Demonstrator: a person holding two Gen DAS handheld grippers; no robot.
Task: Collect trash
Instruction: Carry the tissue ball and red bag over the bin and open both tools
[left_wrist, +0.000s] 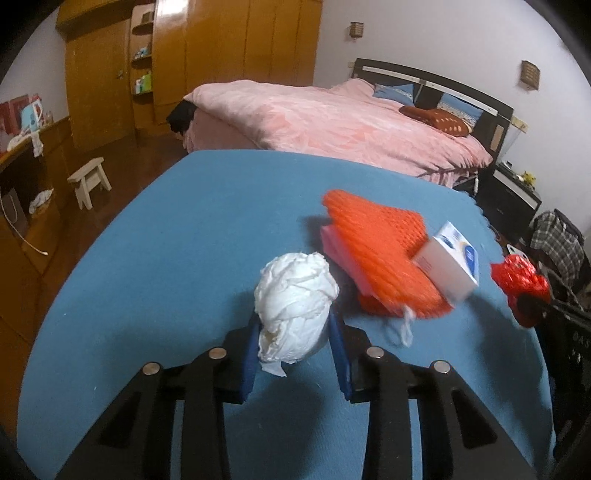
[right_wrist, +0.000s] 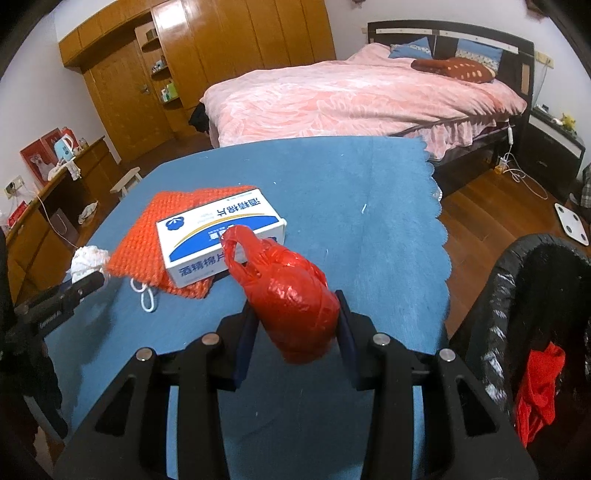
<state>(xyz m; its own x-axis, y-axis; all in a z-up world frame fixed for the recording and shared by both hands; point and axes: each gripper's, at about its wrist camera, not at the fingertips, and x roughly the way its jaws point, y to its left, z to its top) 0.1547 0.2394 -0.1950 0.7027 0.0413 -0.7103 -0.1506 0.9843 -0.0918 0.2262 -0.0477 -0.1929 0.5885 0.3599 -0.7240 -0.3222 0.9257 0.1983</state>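
My left gripper (left_wrist: 293, 328) is shut on a crumpled white paper ball (left_wrist: 295, 295), held just over the blue tablecloth (left_wrist: 184, 240). My right gripper (right_wrist: 295, 317) is shut on a knotted red plastic bag (right_wrist: 291, 299) above the cloth's right side; that bag also shows in the left wrist view (left_wrist: 519, 284). Between them lie an orange foam net (left_wrist: 380, 251) over a pink sponge (left_wrist: 332, 243), a white and blue box (right_wrist: 218, 240) on top, and a white string loop (right_wrist: 146, 297). The left gripper and paper ball show at the left of the right wrist view (right_wrist: 88, 264).
A bin with a black liner (right_wrist: 517, 295) stands at the table's right edge, with red trash (right_wrist: 539, 387) inside. A bed with a pink cover (right_wrist: 351, 96) is behind the table. A wooden wardrobe (left_wrist: 221, 55), a small stool (left_wrist: 88, 181) and a low cabinet (left_wrist: 29, 206) stand at the left.
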